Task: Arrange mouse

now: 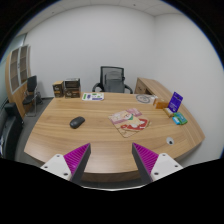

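A dark mouse lies on the wooden table, left of the middle and well beyond my fingers. My gripper is open and empty, held above the table's near edge. Its two magenta pads stand wide apart, with only bare tabletop between them. The mouse is ahead and a little left of the left finger.
A pink-and-white magazine lies at the table's middle. A purple box and a teal item sit at the right, papers at the far side. A black chair stands behind the table, another chair at the left.
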Available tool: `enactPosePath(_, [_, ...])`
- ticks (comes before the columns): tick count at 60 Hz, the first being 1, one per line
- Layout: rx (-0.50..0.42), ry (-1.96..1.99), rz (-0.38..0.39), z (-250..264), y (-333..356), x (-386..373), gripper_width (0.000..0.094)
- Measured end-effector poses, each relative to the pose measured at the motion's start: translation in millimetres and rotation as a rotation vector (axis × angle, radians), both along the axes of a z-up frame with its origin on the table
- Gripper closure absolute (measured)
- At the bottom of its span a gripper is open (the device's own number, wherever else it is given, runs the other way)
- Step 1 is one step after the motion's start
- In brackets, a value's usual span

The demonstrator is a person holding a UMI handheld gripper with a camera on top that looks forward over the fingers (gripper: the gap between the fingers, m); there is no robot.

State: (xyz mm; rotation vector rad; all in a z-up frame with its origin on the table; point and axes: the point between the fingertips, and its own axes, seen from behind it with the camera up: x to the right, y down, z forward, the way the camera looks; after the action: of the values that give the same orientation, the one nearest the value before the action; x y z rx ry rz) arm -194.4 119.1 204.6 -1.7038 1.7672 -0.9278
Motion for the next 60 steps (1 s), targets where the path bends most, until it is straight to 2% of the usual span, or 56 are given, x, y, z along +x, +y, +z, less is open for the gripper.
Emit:
enactPosePath(29, [0.024, -0.042, 0.088, -68, 153, 86, 0.007])
enactPosePath(60, [0.018, -0.019, 0.115, -162, 210, 182, 0.0068])
